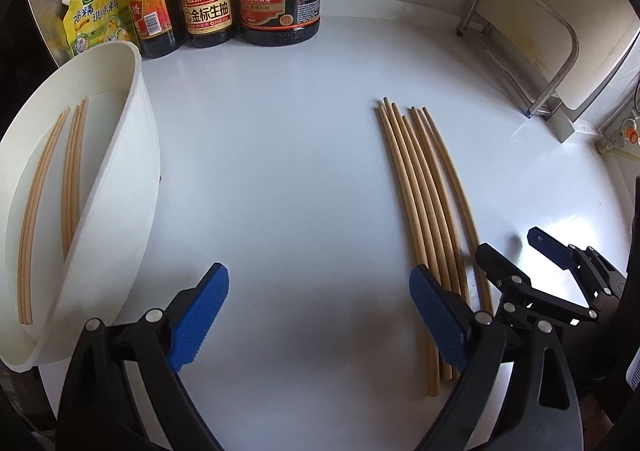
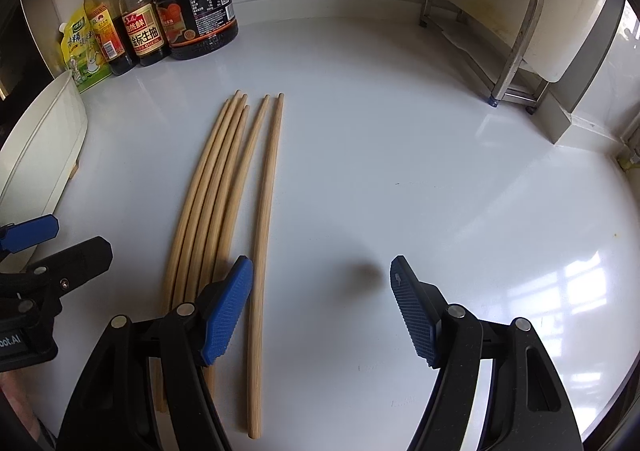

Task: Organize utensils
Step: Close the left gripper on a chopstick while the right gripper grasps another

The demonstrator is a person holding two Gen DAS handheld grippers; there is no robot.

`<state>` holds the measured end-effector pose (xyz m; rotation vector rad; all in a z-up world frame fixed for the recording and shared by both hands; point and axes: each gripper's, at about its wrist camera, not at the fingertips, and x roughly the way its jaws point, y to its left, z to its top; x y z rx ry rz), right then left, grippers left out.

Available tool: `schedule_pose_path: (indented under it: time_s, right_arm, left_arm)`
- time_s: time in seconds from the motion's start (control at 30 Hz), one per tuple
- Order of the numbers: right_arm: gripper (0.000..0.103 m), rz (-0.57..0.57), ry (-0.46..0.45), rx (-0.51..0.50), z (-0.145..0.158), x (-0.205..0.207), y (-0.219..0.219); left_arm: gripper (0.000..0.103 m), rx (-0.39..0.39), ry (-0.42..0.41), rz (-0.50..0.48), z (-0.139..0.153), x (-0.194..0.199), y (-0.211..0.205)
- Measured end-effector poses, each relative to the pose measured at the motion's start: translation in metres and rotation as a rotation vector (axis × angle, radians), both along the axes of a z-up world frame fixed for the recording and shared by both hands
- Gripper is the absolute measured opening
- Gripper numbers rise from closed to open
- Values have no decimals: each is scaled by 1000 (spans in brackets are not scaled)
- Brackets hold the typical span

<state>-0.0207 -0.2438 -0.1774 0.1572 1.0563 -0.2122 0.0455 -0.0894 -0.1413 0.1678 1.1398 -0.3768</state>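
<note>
Round wooden chopsticks on a glossy white counter.
Both ribbed blue claws, left and right, gape wide and empty; the smooth white tray is cut off.

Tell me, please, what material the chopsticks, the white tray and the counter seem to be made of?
Chopsticks: probably bamboo or light wood, matte, with fine lengthwise grain showing.
White tray: looks like plastic, smooth and slightly glossy, with thin, evenly moulded walls.
Counter: a glossy white surface reflecting the window; whether stone, laminate or another material cannot be told.
</note>
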Motion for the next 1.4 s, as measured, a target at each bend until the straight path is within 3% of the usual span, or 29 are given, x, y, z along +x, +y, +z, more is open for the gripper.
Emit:
schedule_pose_path:
  time_s: [0.53, 0.83, 1.17, 1.33, 1.4]
  right_arm:
    - [68, -25, -17, 13, 1, -10, -28]
    - [68, -17, -27, 4, 0, -7, -29]
    - [68, -19, -30, -39, -4, 1, -43]
    - [68, -6, -31, -32, -8, 6, -52]
    - [66, 7, -33, -27, -8, 7, -52]
  left_arm:
    - [90, 22, 17, -6, -27, 7, -31]
    - [90, 74, -15, -2, -30, 7, -36]
    - [91, 76, -31, 17, -30, 12, -34]
    - [84, 71, -37, 18, -29, 13, -37]
    - [75, 69, -44, 13, -27, 13, -40]
